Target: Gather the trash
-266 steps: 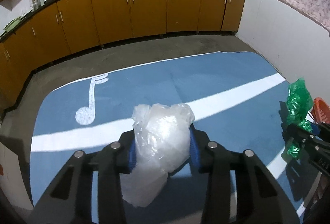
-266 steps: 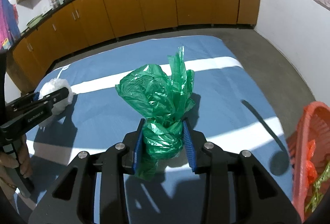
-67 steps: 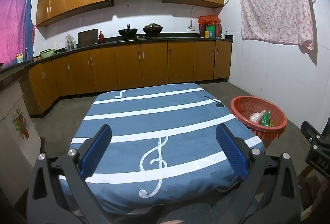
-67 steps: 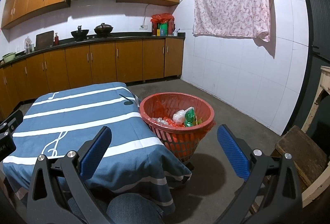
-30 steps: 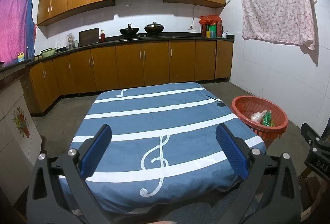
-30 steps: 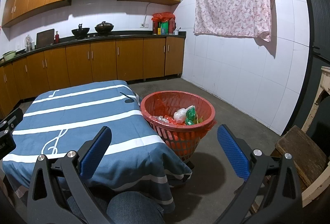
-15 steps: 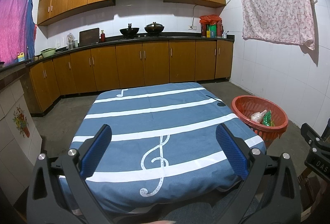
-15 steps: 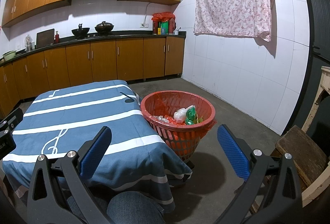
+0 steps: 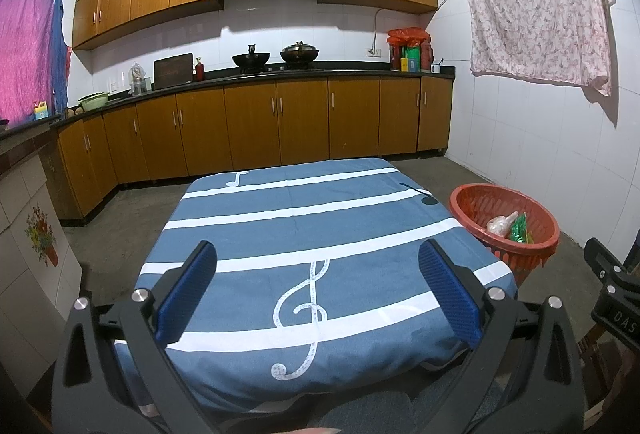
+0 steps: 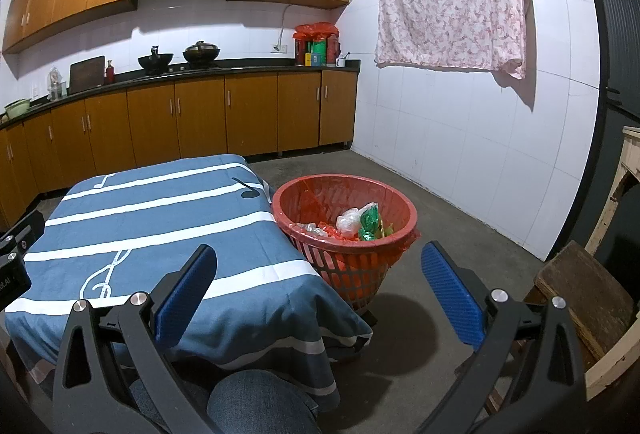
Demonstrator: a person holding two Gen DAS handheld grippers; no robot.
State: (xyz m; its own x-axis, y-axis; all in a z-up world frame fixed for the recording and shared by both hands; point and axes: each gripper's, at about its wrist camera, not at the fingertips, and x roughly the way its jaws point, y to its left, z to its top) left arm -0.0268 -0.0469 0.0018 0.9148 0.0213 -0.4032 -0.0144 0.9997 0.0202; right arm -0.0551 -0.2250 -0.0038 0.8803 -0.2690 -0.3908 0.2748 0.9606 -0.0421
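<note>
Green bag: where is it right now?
The green bag lies in the red basket on the floor, off the table's right edge, beside a clear bag; right wrist view, centre.

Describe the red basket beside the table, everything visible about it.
The red basket is round, seemingly plastic, with a solid upper wall and an open lattice lower down. It stands upright on the concrete floor, close against the table's blue striped cloth. A red liner drapes over its rim. Inside lie a clear plastic bag, a green plastic bag and other scraps.

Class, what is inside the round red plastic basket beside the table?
In the red plastic basket lie a crumpled clear plastic bag, a green plastic bag and red scraps. Anything beneath them is hidden.
</note>
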